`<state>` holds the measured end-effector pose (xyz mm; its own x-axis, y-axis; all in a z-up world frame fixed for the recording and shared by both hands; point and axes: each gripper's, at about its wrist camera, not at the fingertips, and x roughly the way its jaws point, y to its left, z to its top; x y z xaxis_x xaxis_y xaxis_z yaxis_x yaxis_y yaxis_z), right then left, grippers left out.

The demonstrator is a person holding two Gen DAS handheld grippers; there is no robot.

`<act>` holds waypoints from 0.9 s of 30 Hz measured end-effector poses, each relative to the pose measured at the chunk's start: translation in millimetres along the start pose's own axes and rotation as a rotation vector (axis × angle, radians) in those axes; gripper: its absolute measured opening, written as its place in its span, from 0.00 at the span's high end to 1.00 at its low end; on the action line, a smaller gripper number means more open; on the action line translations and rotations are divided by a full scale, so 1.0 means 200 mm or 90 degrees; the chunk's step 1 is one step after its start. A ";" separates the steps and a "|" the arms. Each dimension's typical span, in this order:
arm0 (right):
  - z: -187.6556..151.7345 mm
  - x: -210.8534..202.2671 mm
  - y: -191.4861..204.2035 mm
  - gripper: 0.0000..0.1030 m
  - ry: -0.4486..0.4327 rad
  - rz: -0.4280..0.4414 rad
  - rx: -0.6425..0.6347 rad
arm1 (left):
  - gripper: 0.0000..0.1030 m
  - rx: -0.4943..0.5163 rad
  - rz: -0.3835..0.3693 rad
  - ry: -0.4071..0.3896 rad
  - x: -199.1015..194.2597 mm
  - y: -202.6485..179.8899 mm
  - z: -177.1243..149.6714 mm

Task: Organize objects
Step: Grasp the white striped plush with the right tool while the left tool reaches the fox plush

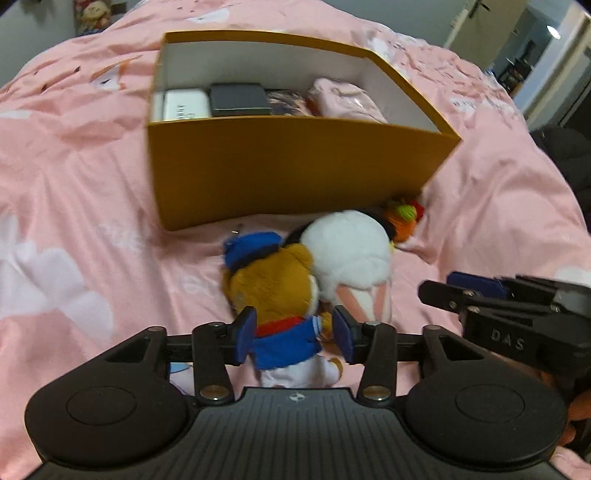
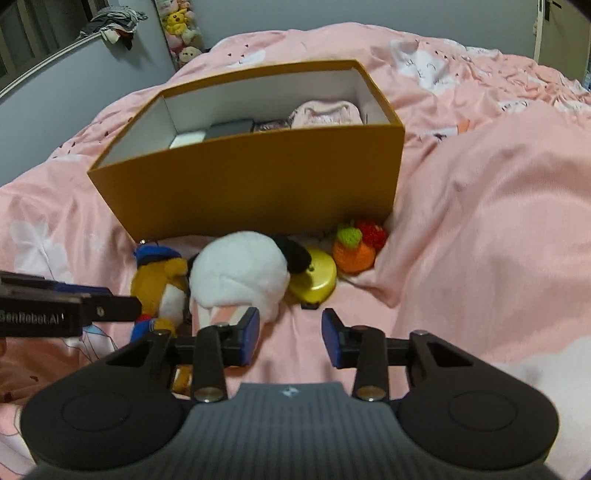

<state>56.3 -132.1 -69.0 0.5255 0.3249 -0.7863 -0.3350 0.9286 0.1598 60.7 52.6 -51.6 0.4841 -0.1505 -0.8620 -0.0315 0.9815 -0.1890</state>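
Observation:
A brown plush bear (image 1: 269, 284) in a blue cap and blue jacket lies on the pink bedspread in front of an orange box (image 1: 295, 173). My left gripper (image 1: 294, 334) straddles its blue body; the jaws stand apart, with a small gap at the right pad. A white plush (image 1: 351, 258) leans on the bear. In the right wrist view, my right gripper (image 2: 291, 334) is open over bare sheet, just below the white plush (image 2: 240, 273) and a yellow round object (image 2: 314, 277). A knitted orange fruit (image 2: 354, 251) sits by the box's (image 2: 258, 184) corner.
Inside the open-topped box lie a white case (image 1: 183, 105), a dark case (image 1: 238, 99) and a pink pouch (image 1: 347, 99). Rumpled bedspread (image 2: 498, 221) rises to the right. More plush toys (image 2: 181, 26) stand by the far wall. The right gripper (image 1: 436, 291) reaches in beside the left.

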 end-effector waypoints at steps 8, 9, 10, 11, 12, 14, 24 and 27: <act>-0.01 0.05 0.02 0.61 0.021 0.007 -0.010 | 0.43 0.030 0.057 0.021 0.13 -0.07 -0.03; -0.01 0.05 0.02 0.61 0.024 0.008 -0.013 | 0.46 0.017 0.054 0.015 0.12 -0.05 -0.03; -0.02 0.06 0.03 0.61 0.026 0.010 -0.016 | 0.48 0.003 0.054 0.008 0.10 -0.03 -0.03; -0.02 0.06 0.03 0.61 0.026 0.013 -0.019 | 0.54 -0.011 0.056 -0.001 0.08 0.00 -0.03; -0.01 0.06 0.03 0.61 0.025 0.016 -0.020 | 0.59 -0.027 0.065 -0.010 0.05 0.03 -0.03; -0.01 0.06 0.04 0.64 0.022 0.020 -0.023 | 0.67 -0.044 0.093 -0.022 0.01 0.08 -0.03; 0.03 0.10 0.00 0.77 0.035 0.007 0.031 | 0.77 -0.098 0.168 0.001 0.00 0.26 -0.04; 0.05 0.14 -0.03 0.77 0.036 0.002 0.058 | 0.76 -0.101 0.182 0.009 0.01 0.28 -0.04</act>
<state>80.7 -126.3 -84.7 0.4778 0.3202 -0.8180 -0.2632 0.9406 0.2144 52.3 105.4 -68.2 0.4246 0.1256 -0.8966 -0.3008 0.9537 -0.0089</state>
